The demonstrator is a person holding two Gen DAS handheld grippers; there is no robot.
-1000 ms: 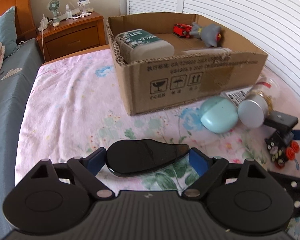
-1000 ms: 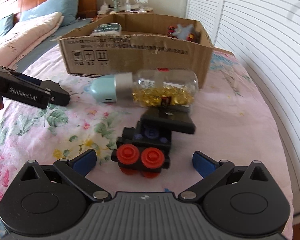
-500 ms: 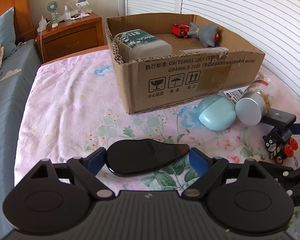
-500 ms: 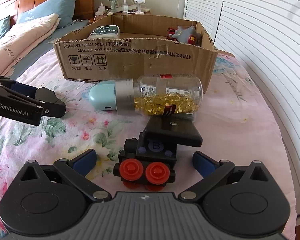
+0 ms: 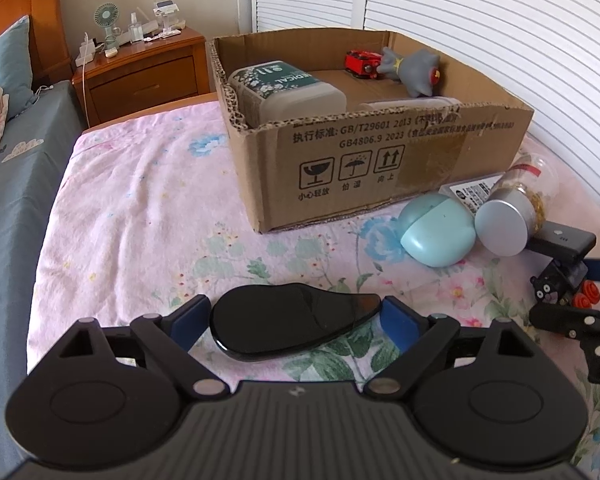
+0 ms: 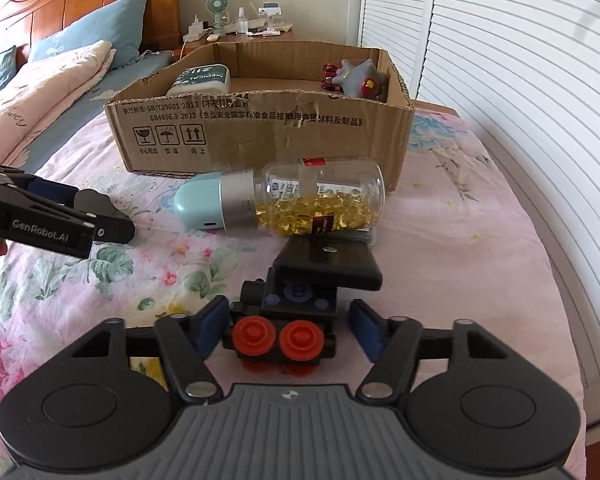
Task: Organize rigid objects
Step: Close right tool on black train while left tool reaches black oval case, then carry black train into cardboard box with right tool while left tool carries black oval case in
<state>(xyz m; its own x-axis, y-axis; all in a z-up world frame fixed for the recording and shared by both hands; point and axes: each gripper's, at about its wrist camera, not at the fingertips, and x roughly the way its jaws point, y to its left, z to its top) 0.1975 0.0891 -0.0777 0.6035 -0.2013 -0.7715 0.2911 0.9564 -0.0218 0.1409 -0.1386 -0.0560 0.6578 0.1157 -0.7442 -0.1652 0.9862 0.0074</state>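
Observation:
My left gripper (image 5: 296, 316) is shut on a flat glossy black oval object (image 5: 292, 322) held low over the floral bedsheet. My right gripper (image 6: 286, 326) is open, its fingers on either side of a black toy train with red wheels (image 6: 286, 324), not clamped. The train also shows at the right edge of the left wrist view (image 5: 560, 284). A cardboard box (image 5: 380, 168) stands behind, holding a green-lidded container (image 5: 284, 88), a red toy car (image 5: 362, 62) and a grey figure (image 5: 414, 72).
A clear bottle of yellow capsules (image 6: 320, 204) lies on its side before the box, beside a light-blue case (image 6: 198, 204). A black flat block (image 6: 328, 264) lies behind the train. A nightstand (image 5: 140, 68) and shuttered doors (image 6: 500, 80) stand behind the bed.
My right gripper has moved forward so the toy train now lies between its fingers, which have narrowed. My left gripper has lifted slightly with the black oval object.

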